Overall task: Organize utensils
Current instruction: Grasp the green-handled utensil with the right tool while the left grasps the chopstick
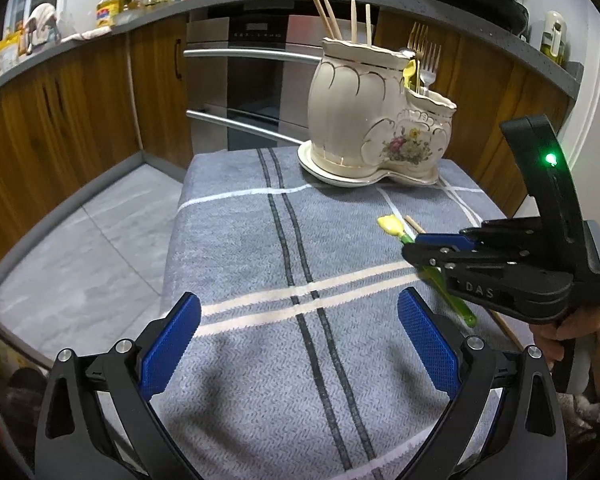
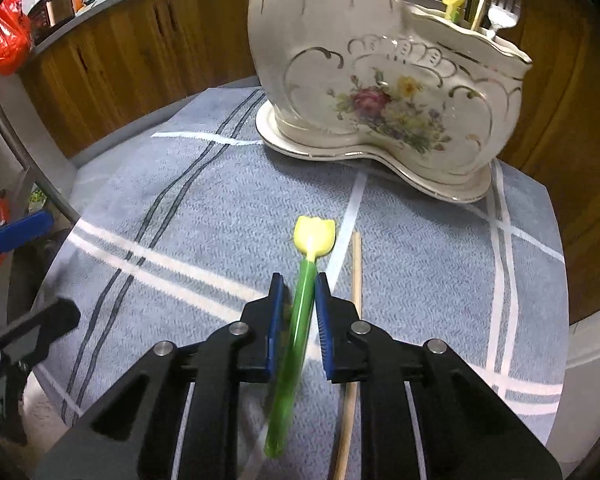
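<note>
A spoon with a yellow tulip-shaped head and a green handle (image 2: 300,312) lies on the grey striped cloth (image 2: 220,208). My right gripper (image 2: 298,280) straddles the handle with the jaws narrow. The right pad touches the handle and a slit shows at the left pad, so the handle is not clamped. In the left wrist view the right gripper (image 1: 410,248) sits low over the spoon (image 1: 390,224). A wooden chopstick (image 2: 356,264) lies just right of the spoon. The cream floral holder (image 2: 380,92) stands behind, with chopsticks (image 1: 354,20) in its tall part and forks (image 1: 422,56) in its low part. My left gripper (image 1: 300,300) hovers open and empty.
A person's hand (image 1: 568,332) holds the right gripper's grip. Wooden cabinets (image 1: 80,100) and an oven (image 1: 252,80) stand behind the cloth-covered surface, whose left edge drops to a tiled floor (image 1: 80,248). One blue finger of the left gripper (image 2: 24,226) shows at the left edge.
</note>
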Tool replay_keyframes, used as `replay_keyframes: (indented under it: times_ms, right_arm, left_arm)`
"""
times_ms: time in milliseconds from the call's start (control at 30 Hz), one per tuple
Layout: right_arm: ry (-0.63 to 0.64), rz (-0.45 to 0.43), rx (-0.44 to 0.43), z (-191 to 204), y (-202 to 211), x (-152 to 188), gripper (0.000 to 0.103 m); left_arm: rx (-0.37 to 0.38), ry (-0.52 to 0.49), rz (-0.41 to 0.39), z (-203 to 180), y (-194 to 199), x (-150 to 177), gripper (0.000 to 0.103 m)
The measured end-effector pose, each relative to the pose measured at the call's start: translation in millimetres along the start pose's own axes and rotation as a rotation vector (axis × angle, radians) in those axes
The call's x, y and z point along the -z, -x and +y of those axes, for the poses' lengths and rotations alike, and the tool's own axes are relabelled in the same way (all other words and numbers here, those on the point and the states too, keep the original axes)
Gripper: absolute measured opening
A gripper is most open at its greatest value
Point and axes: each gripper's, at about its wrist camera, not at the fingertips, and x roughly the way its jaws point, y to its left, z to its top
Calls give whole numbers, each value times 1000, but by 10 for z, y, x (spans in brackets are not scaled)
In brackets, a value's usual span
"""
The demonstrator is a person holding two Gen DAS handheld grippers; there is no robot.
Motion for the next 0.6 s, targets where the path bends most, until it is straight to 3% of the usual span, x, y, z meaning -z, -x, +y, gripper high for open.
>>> replay_keyframes:
  times_ms: [33,167,433,600]
  right_arm:
    - [16,1,-2,26,-4,-3,10]
    - [33,-13,-9,74,83,66,9]
    - [-34,-174,-53,-192,653,224,9]
    - [-71,-241,-46,-480,934,309,9]
  left_arm:
    - [0,-2,2,-7,-4,1,98]
    - [-2,-11,2,-29,-4,-11,98]
    - [8,-21,24,-131,-64,-35,98]
    - [39,-54,62,-422,-197,-77,98]
